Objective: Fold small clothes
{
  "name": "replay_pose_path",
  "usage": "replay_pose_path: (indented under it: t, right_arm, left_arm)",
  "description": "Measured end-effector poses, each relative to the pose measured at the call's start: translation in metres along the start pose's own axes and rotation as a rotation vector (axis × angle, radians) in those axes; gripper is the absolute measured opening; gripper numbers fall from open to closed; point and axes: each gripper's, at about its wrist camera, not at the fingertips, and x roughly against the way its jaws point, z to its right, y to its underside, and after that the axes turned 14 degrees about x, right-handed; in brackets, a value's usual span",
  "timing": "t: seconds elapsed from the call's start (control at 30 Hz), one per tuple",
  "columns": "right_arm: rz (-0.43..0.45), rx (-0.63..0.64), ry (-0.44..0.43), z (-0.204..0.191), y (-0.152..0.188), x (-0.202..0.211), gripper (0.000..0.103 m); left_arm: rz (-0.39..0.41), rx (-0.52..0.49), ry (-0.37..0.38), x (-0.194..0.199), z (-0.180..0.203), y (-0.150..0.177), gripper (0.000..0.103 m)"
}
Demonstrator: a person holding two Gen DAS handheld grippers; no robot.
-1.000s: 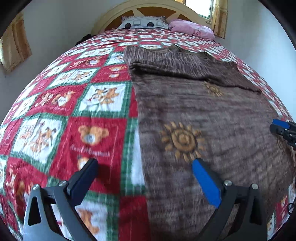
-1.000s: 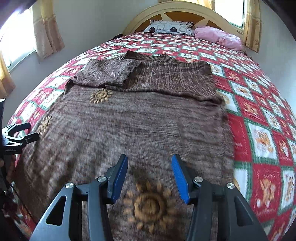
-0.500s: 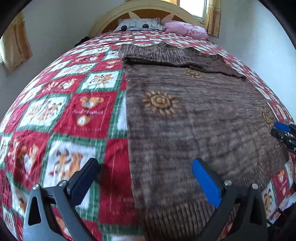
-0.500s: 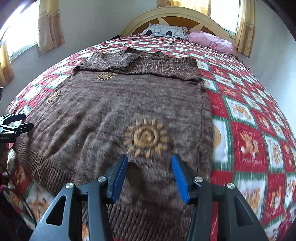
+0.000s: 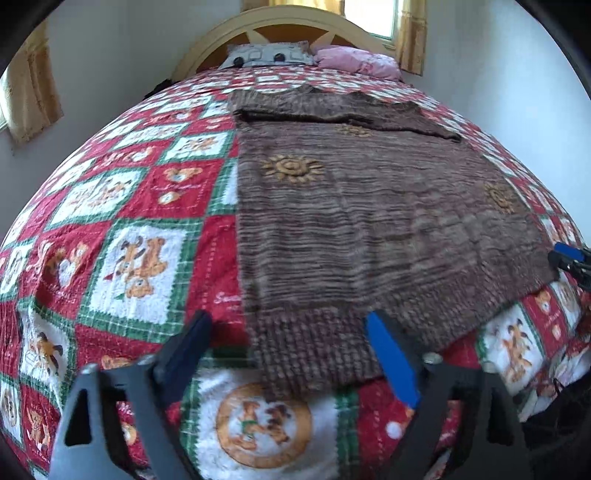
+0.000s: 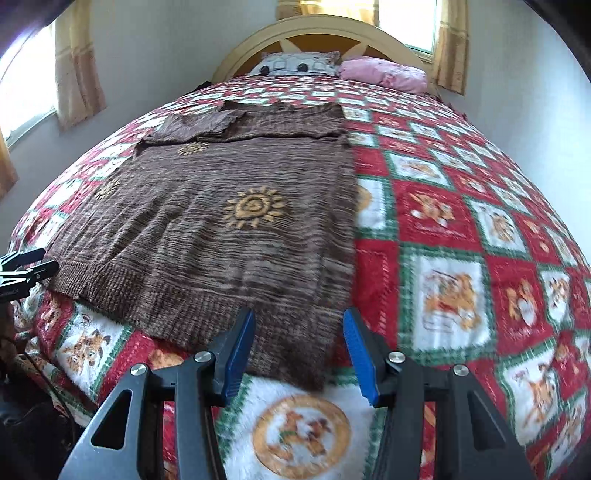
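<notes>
A brown knitted sweater (image 5: 369,221) with orange sun motifs lies flat on the bed, its sleeves folded across the top and its ribbed hem toward me. My left gripper (image 5: 286,350) hovers over the hem's left corner, jaws closing, with the corner below and between them but not pinched. My right gripper (image 6: 297,354) stands half open over the hem's right corner of the sweater (image 6: 221,229), nothing pinched. Each gripper's tips show at the other view's edge: the right gripper (image 5: 570,258) and the left gripper (image 6: 26,267).
A red, green and white teddy-bear quilt (image 5: 129,258) covers the bed. A patterned pillow (image 6: 295,64) and a pink pillow (image 6: 384,72) lie by the cream headboard (image 6: 314,29). Curtained windows flank the bed. The quilt's front edge drops off just below the grippers.
Both grippers have drawn back from the middle of the sweater to its ribbed hem at the near edge of the bed. The left jaws have narrowed; the right jaws keep the same gap.
</notes>
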Motion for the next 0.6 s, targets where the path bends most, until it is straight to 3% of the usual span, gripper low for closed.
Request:
replay_pose_path:
  t: [0.07, 0.17, 0.33, 0.43, 0.6]
  right_arm:
    - [-0.001, -0.014, 0.009, 0.003, 0.003, 0.003, 0.051]
    - [0.005, -0.041, -0.026, 0.006, 0.006, 0.006, 0.051]
    - [-0.002, -0.073, -0.116, 0.003, 0.01, 0.004, 0.051]
    - [-0.03, -0.085, -0.087, 0.004, 0.018, 0.0, 0.051]
    - [-0.003, -0.126, -0.147, 0.002, 0.022, -0.001, 0.051]
  left_arm:
    - [-0.003, -0.013, 0.019, 0.003, 0.003, 0.0, 0.068]
    - [-0.009, -0.009, 0.029, 0.004, 0.004, 0.001, 0.066]
    - [-0.028, 0.004, 0.047, 0.004, 0.0, 0.002, 0.065]
    - [-0.022, 0.02, 0.041, 0.007, -0.006, 0.006, 0.066]
    - [-0.025, 0.038, 0.068, 0.007, -0.009, 0.008, 0.067]
